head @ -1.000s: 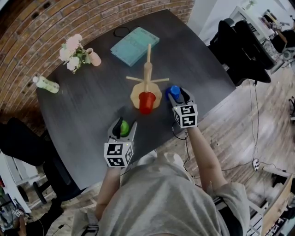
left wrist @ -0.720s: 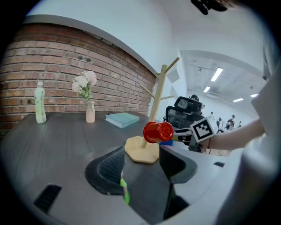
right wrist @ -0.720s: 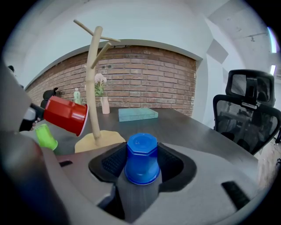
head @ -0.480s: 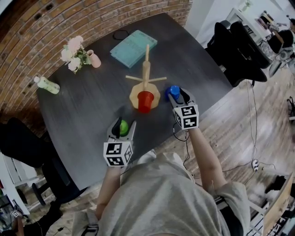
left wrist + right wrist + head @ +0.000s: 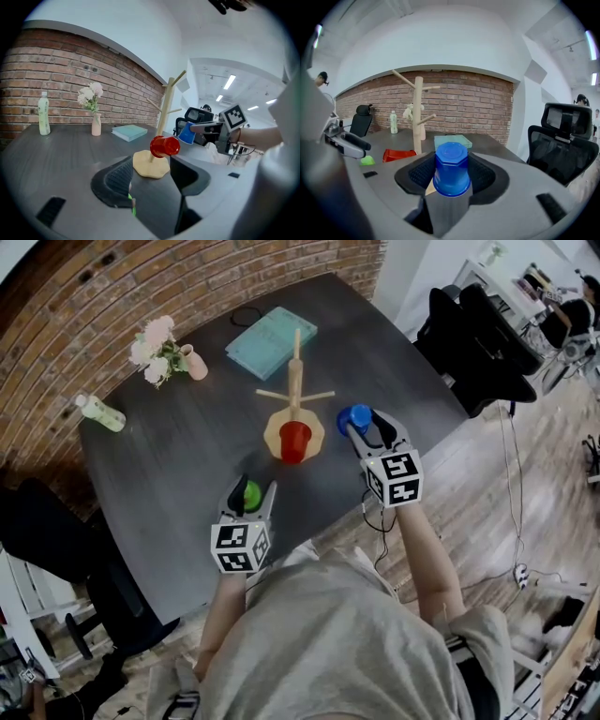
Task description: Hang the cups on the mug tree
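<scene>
The wooden mug tree stands mid-table, and a red cup hangs sideways low on it, above its round base. My right gripper is shut on an upturned blue cup, held off the table just right of the tree; its jaws closed a little onto the cup within the last second. My left gripper hovers near the table's front edge with its jaws apart. A green cup shows between them from above. In the left gripper view only a green sliver shows by the left jaw.
On the dark table lie a teal book behind the tree, a pink vase of flowers, a pale green bottle at the far left and a black cable. Black office chairs stand off the right edge.
My right gripper has risen with the blue cup and drifted slightly right, lifting it off the table. The left gripper and green cup have stayed in place.
</scene>
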`<state>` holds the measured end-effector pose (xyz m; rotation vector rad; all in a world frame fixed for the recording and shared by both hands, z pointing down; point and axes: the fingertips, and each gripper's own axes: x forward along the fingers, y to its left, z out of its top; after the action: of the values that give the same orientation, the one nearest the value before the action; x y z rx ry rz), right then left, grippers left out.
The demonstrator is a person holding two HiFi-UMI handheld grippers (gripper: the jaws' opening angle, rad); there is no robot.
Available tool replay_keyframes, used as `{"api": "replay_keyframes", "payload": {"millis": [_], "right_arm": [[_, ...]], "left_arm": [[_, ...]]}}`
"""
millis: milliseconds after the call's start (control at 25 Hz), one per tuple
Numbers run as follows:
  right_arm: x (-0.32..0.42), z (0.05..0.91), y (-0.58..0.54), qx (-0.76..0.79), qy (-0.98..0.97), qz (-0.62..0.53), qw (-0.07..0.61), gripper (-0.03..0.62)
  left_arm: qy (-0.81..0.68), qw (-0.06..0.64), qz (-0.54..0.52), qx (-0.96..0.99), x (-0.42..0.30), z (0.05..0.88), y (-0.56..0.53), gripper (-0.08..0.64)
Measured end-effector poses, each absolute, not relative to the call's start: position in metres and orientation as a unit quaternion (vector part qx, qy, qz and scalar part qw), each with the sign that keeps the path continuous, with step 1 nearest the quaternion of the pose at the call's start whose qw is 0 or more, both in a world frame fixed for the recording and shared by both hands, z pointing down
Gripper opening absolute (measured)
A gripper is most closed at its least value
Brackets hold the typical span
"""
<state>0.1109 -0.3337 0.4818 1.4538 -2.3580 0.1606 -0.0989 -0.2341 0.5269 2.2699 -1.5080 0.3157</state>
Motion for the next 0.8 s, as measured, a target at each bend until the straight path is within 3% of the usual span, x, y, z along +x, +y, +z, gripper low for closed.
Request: {"api": "replay_keyframes", "payload": {"millis": [800], "right_arm": [[0.088, 0.373, -0.329, 0.492, -0.861, -0.009, 0.128, 0.212]], "left_arm": [[-0.545, 0.181, 0.100, 0.812, -0.097, 0.512, -0.220, 0.242]]}}
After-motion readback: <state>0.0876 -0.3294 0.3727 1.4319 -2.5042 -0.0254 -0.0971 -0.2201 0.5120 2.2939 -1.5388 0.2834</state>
